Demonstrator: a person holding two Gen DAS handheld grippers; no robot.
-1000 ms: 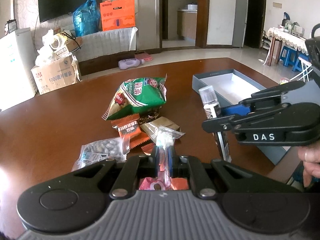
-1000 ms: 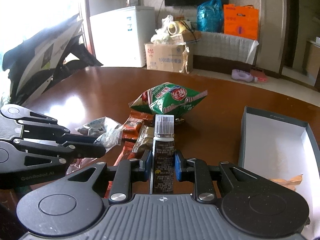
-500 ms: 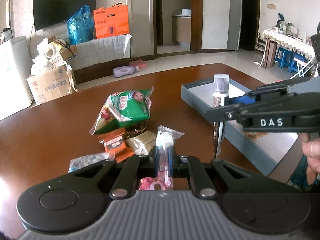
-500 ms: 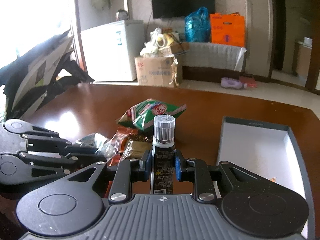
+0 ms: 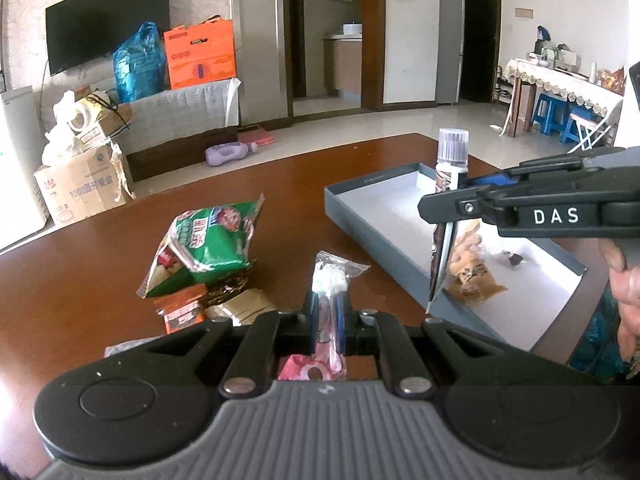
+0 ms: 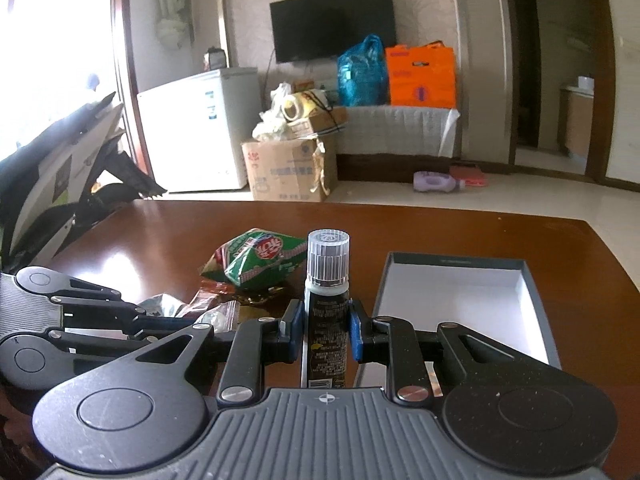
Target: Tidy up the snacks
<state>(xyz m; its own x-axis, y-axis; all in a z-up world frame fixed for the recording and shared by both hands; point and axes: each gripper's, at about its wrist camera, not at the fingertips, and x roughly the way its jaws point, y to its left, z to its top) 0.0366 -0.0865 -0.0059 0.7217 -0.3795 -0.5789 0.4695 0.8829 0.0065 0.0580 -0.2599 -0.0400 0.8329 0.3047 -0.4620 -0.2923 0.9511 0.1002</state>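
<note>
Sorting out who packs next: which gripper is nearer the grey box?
Right. The right gripper, shut on the squeeze pouch, hangs over the grey box; the left gripper, holding a clear candy packet, sits beside it over the table.

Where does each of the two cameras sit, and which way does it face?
Left wrist: on the left gripper, facing over the table toward the doorway; shows its fingers shut on a clear packet, plus the right gripper and a hand.
Right wrist: on the right gripper, facing the television wall; shows its fingers holding a pouch, left gripper at left.
Shared: green bag, grey box.
</note>
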